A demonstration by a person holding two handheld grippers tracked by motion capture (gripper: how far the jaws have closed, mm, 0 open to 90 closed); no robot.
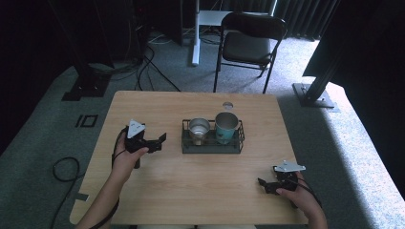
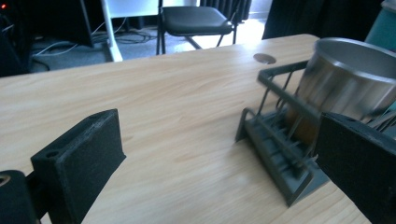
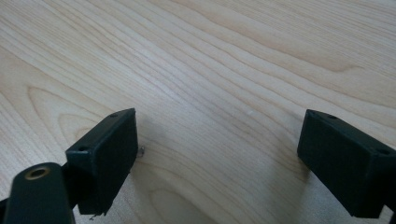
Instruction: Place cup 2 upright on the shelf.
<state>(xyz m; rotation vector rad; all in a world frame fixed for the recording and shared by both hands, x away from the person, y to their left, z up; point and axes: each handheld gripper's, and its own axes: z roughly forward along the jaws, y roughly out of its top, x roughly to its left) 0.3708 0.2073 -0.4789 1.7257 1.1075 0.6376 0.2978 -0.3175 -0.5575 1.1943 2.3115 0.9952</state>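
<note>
A dark wire rack (image 1: 212, 143) sits at the middle of the wooden table (image 1: 191, 181) and holds two cups. The steel cup (image 1: 198, 129) stands at its left, the teal cup (image 1: 226, 127) at its right. My left gripper (image 1: 161, 141) is open just left of the rack, jaws pointing at it. In the left gripper view the steel cup (image 2: 348, 88) and the rack (image 2: 280, 154) are close ahead on the right, and the right jaw overlaps the rack's near corner. My right gripper (image 1: 264, 185) is open low over bare wood (image 3: 210, 93) near the front right.
A black folding chair (image 1: 248, 43) stands beyond the table's far edge, with a white desk leg (image 1: 196, 33) and cables on the carpet behind. A small round hole (image 1: 228, 105) lies in the tabletop behind the rack. A black stand base (image 1: 313, 93) is at the far right.
</note>
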